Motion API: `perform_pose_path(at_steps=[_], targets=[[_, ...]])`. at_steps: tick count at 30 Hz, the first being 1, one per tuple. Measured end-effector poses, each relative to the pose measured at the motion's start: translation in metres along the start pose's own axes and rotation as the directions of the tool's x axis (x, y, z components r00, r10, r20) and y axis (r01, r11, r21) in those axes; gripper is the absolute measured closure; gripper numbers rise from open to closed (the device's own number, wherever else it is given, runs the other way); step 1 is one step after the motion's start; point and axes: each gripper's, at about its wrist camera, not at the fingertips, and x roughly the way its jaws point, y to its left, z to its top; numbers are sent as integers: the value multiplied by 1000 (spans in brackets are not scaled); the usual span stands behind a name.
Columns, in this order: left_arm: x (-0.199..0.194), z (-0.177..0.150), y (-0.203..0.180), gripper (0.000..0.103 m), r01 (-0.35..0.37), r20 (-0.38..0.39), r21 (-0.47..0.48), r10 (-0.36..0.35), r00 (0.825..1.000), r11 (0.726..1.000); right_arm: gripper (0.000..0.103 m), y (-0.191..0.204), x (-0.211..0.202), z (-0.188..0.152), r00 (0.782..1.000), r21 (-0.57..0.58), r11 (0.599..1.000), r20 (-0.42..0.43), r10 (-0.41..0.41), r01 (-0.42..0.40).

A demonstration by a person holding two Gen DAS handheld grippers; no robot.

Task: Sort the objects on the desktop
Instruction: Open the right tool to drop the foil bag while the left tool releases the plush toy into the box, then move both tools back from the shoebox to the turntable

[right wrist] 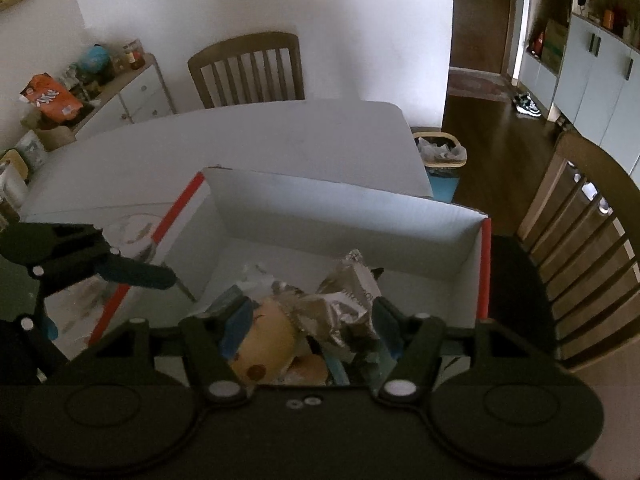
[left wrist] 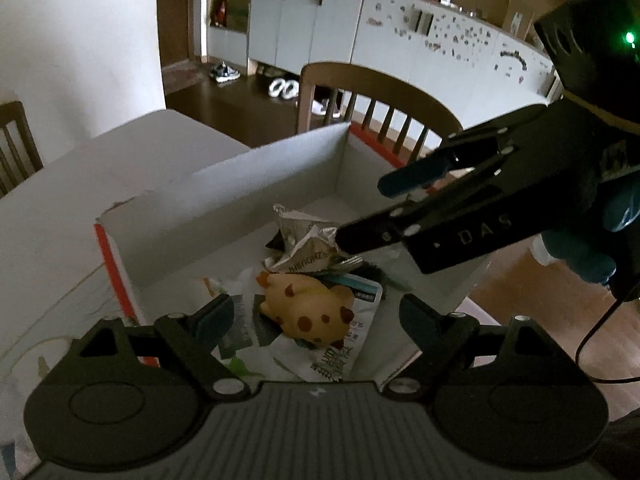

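A white cardboard box with red edges stands on the white table. In it lie a yellow spotted plush toy, a crumpled silver wrapper and white printed packets. My left gripper is open above the near end of the box, its fingers either side of the toy and apart from it. My right gripper reaches in from the right, open, over the wrapper. In the right wrist view the right gripper is open over the toy and wrapper; the box lies below.
A wooden chair stands behind the box, another chair at the table's far side and one at the right. A bin with a bag sits on the floor. A cluttered cabinet is at the left.
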Motion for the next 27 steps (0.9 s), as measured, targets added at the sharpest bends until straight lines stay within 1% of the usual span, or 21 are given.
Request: perform_pose_path(at_steps=[9,13,16,19,22,27], targets=[[-38,-20,6,13,16,78,-13,-15,997,1000,37,32,-26,-9,999,12,1000,51,-17,16],[-55,-33,17,13,20,103,-15,-18,995,1000,37,51,-33,-15,997,14,1000,75,-29,28],[-67,-43,27,13,24,117,-20,-21,993,1000,37,64,-36,-21,996,29,999,75,-40,38],[-77,-54,38,13,41,117,-22,-38,992,999,37,79,-38,-26,996,37,998,75,-49,46],[-89,-65,48,13,42,123,-17,-40,992,999,37,95,-44,-31,995,35,999,90,-40,37],[-110,-84,67,13,29,129,-14,-27,991,999,31,129,-47,-37,995,6,1000,100,-28,27]])
